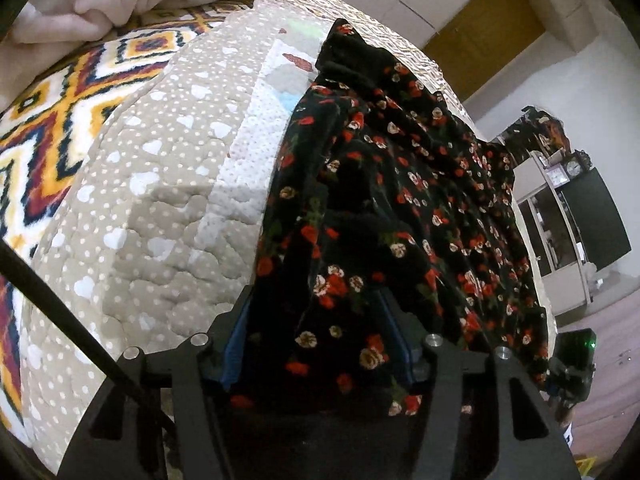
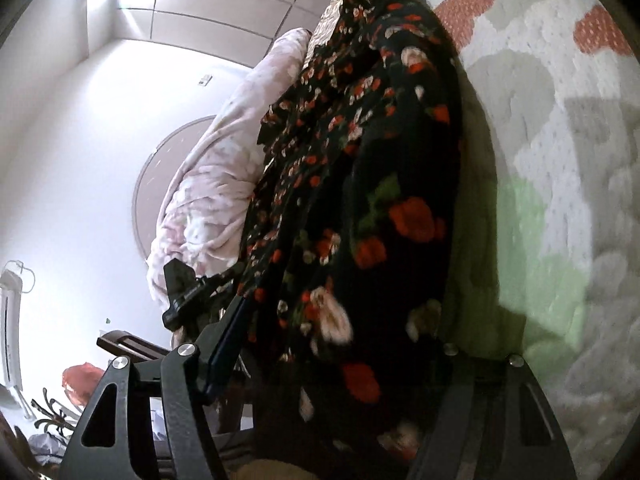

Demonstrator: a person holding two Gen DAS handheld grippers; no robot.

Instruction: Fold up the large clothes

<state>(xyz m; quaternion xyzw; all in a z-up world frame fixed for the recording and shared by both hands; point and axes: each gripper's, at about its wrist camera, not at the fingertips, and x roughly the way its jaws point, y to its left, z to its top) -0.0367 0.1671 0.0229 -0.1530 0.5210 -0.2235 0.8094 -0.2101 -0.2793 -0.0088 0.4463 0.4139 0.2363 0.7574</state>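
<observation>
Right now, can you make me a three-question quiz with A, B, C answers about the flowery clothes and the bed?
1. Where does the flowery garment lie?
A. on the quilt
B. on the floor
C. on a hanger

2. What colour is the garment's background?
A. white
B. black
C. yellow

3. What is between the fingers of the left hand-held gripper?
A. nothing
B. a pillow
C. garment cloth

Answers:
1 A: it is spread over the dotted quilt on the bed.
2 B: the cloth is black with red and cream flowers.
3 C: flowered cloth fills the gap between the blue-padded fingers.
</observation>
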